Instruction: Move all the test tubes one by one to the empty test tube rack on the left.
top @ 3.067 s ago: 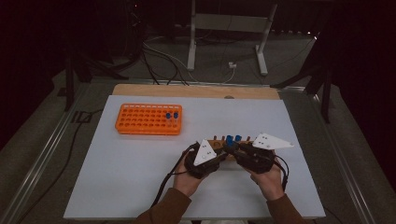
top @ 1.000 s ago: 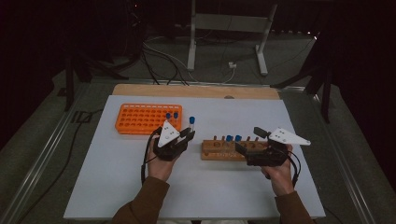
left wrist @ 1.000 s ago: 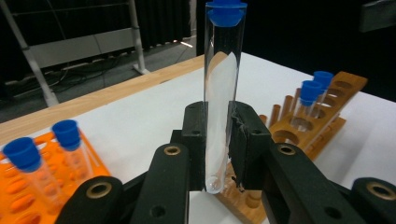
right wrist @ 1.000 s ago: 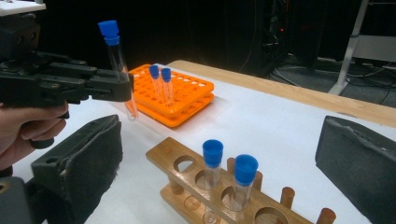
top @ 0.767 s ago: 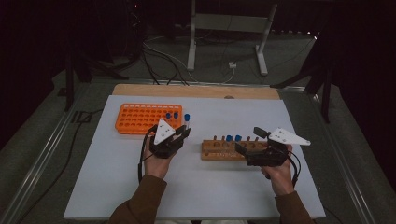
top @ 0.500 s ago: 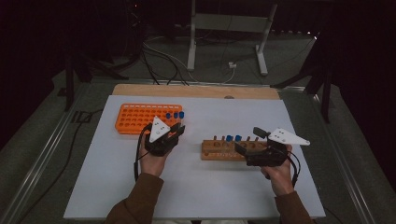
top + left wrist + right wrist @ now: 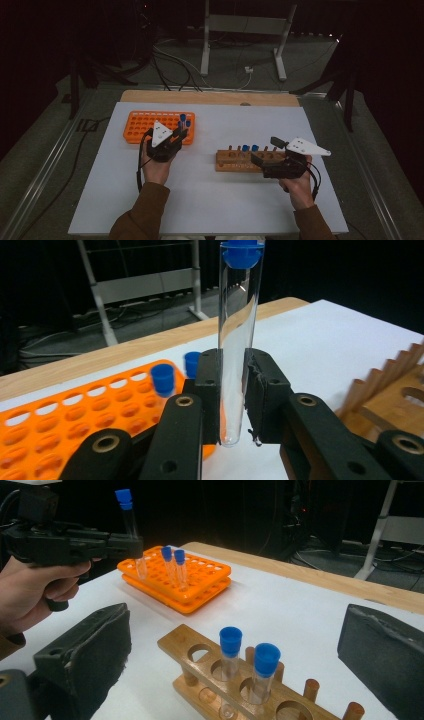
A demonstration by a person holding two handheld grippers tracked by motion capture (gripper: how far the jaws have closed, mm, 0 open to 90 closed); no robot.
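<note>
Left tongs clamped on tube over orange rack, right tongs apart around wooden rack.

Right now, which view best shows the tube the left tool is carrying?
Left gripper view: the capped tube stands upright, clamped between the left tool's jaws. The right gripper view shows it small, held over the orange rack. The high view shows just its blue cap.

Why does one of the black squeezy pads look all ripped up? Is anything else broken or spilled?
The left gripper has a frayed, torn edge on one pad, right where it clamps the test tube. The tube is whole, capped and upright. The orange rack and wooden rack stand straight, with nothing spilled.
</note>
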